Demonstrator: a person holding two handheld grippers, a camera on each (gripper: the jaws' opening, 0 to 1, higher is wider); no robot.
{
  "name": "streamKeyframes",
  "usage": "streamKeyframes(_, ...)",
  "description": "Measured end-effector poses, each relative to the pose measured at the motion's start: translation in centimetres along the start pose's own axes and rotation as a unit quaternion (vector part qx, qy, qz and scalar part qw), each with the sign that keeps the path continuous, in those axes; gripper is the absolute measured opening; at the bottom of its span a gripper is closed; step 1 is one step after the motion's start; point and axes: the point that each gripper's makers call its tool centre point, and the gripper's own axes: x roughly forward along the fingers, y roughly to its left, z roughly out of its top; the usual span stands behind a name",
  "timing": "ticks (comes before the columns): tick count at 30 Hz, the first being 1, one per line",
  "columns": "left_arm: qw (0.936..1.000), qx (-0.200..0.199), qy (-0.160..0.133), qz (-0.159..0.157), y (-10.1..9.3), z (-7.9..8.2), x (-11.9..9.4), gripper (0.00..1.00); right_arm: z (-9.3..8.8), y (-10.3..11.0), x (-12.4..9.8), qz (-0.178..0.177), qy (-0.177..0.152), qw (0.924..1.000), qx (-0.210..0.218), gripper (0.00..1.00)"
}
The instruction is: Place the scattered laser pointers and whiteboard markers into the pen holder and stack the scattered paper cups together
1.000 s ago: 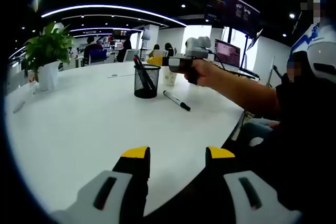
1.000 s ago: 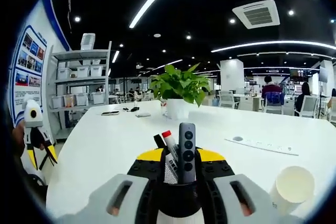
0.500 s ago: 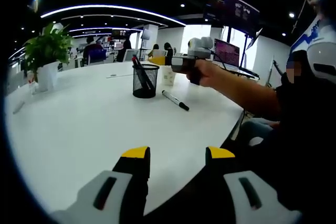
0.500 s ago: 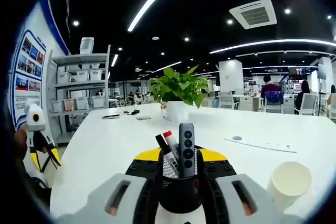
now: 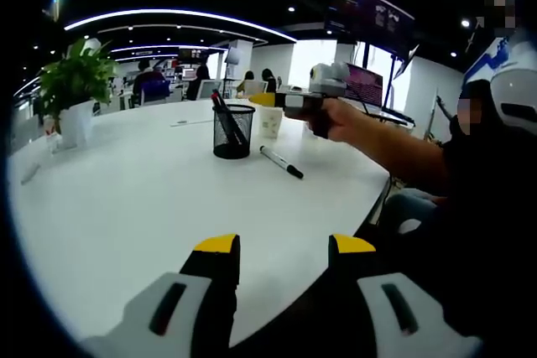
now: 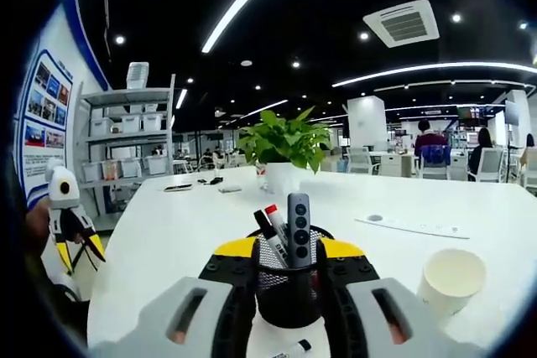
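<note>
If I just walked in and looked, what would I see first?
Probably the black mesh pen holder, right in front of the right tongs, with markers and a laser pointer poking out. A white paper cup stands beside it on the big white table. In the left gripper view, one black marker lies loose on the table near the holder.

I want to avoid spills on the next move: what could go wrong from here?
The right gripper sits close behind the mesh pen holder, which stands tall with a laser pointer and markers sticking out; a careless sweep might tip it. A loose black marker lies near the table's edge and could roll off if nudged. The light paper cup could topple if bumped.
</note>
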Motion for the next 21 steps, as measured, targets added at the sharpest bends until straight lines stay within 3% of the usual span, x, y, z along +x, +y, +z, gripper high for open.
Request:
streamKeyframes(12, 1.0000, 0.000, -0.002, 0.001, 0.2, 0.1, -0.2, 0.44, -0.2, 0.8, -1.3, 0.003, 0.010, 0.9999, -0.005, 0.33)
streamKeyframes(21, 1.0000, -0.001, -0.002, 0.003, 0.2, 0.0, -0.1, 0.44, -1.9, 0.9, -2.4, -0.003, 0.028, 0.9996, 0.000, 0.34)
